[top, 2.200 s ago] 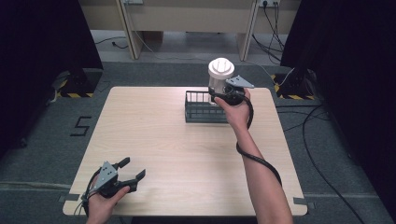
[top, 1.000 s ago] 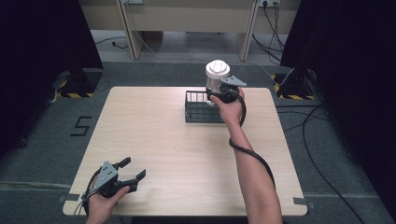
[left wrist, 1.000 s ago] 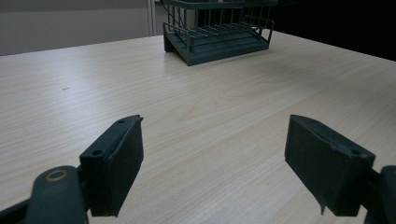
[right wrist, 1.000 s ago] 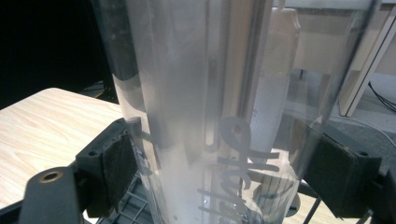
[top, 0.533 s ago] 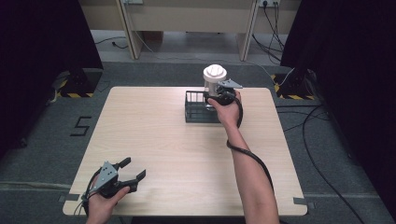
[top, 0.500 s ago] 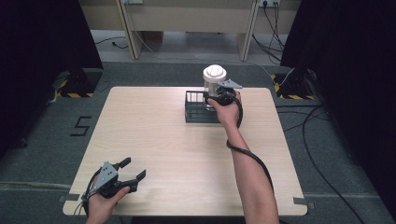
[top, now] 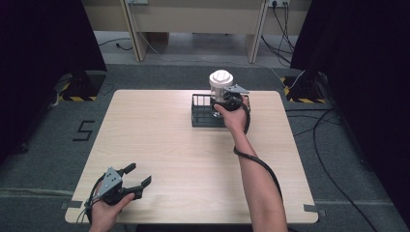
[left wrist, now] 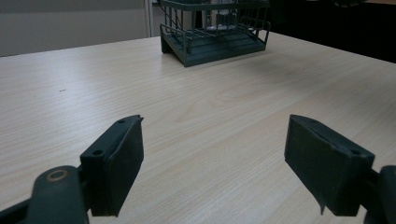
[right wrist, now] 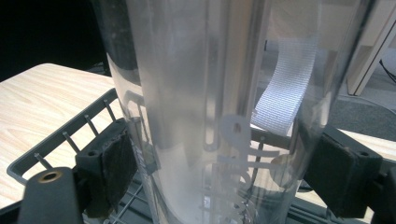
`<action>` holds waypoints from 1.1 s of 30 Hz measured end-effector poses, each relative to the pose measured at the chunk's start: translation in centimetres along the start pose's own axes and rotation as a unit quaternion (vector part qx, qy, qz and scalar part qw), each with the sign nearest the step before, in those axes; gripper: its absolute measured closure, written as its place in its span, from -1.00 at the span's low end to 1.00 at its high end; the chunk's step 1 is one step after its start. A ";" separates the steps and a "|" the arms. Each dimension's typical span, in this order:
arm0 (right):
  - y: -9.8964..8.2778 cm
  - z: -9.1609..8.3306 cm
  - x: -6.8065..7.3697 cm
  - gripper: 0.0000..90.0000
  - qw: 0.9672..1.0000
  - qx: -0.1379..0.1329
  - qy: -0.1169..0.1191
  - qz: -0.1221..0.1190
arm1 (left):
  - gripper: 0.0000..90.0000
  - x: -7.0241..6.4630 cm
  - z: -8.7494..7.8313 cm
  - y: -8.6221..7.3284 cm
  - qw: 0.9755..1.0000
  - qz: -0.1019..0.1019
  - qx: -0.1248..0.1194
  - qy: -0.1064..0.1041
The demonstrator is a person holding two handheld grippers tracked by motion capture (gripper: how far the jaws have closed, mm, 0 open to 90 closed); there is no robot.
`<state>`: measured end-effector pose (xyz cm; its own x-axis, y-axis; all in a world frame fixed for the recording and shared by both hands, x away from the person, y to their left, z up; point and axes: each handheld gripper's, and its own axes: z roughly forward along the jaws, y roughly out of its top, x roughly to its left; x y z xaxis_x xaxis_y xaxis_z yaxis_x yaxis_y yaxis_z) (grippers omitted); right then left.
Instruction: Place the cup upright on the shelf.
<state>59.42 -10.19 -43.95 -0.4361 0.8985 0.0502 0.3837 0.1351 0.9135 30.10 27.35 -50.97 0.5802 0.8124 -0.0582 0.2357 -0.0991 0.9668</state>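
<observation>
**Two claws, one clear bottle**

My right gripper [top: 227,100] pinches a clear bottle [right wrist: 210,107] with a white cap – both pads press its sides, over the dark wire basket [top: 203,112] at the table's [top: 169,145] far edge. My left gripper [top: 129,182] rests spread wide, holding nothing – well apart from the bottle.

A wire rack [top: 208,115] stood on the desk [top: 169,145] at its far edge, right of centre. A bottle [top: 221,86] stood upright in the rack's right part, with the right gripper [top: 227,102] just right of it. The left gripper [top: 121,186] sat at the near left corner, well apart from the rack.
</observation>
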 end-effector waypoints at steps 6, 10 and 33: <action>-0.1 0.0 0.0 -0.60 1.000 0.000 0.001 0.001 | -0.57 0.0 0.0 0.0 1.000 0.000 0.000 0.000; -0.3 -0.2 -0.1 -0.61 1.000 -0.002 0.002 0.005 | -0.57 0.0 0.0 0.0 1.000 0.001 0.000 -0.001; -1.3 -1.3 -0.1 -0.66 1.000 -0.010 0.008 0.004 | -0.57 -0.1 0.1 0.0 1.000 0.003 0.001 -0.002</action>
<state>57.89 -10.95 -44.65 -0.4467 0.8924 0.0642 0.3717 0.1198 0.9206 30.16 27.21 -50.99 0.5847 0.8095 -0.0541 0.2336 -0.1041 0.9667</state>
